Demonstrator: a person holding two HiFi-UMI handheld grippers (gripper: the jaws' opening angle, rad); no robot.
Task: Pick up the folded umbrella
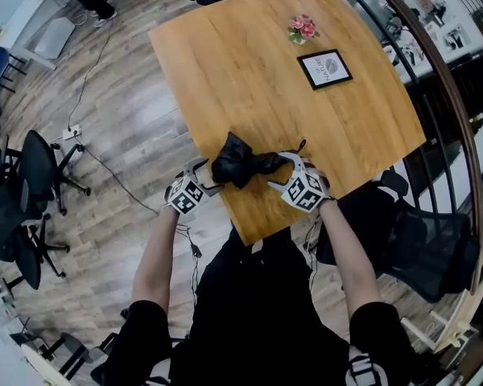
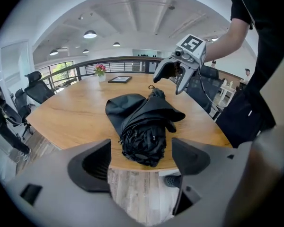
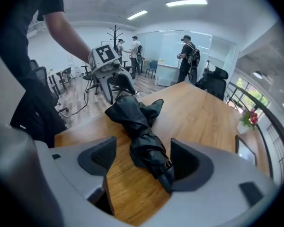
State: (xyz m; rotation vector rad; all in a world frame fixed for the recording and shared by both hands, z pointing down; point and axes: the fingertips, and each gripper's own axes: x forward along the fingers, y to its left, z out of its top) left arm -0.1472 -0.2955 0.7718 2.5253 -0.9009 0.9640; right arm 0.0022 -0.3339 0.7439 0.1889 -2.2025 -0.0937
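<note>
A black folded umbrella [image 1: 241, 164] lies on the wooden table [image 1: 249, 63] near its front edge. My left gripper [image 1: 207, 175] stands open at the umbrella's bunched fabric end, at the table's edge. In the left gripper view that end [image 2: 143, 129] sits just ahead of the wide jaws [image 2: 141, 158], untouched. My right gripper [image 1: 280, 172] is open at the other end. In the right gripper view the strapped end of the umbrella [image 3: 146, 143] lies between the jaws [image 3: 143, 158], and the pads do not press on it. Each gripper faces the other across the umbrella.
A framed picture [image 1: 324, 68] and a small pot of pink flowers [image 1: 303, 28] stand at the table's far side. Office chairs [image 1: 32, 167] stand on the wooden floor to the left, another chair [image 1: 419, 232] at my right. A curved railing [image 1: 435, 63] runs behind the table. People [image 3: 187, 56] stand far off.
</note>
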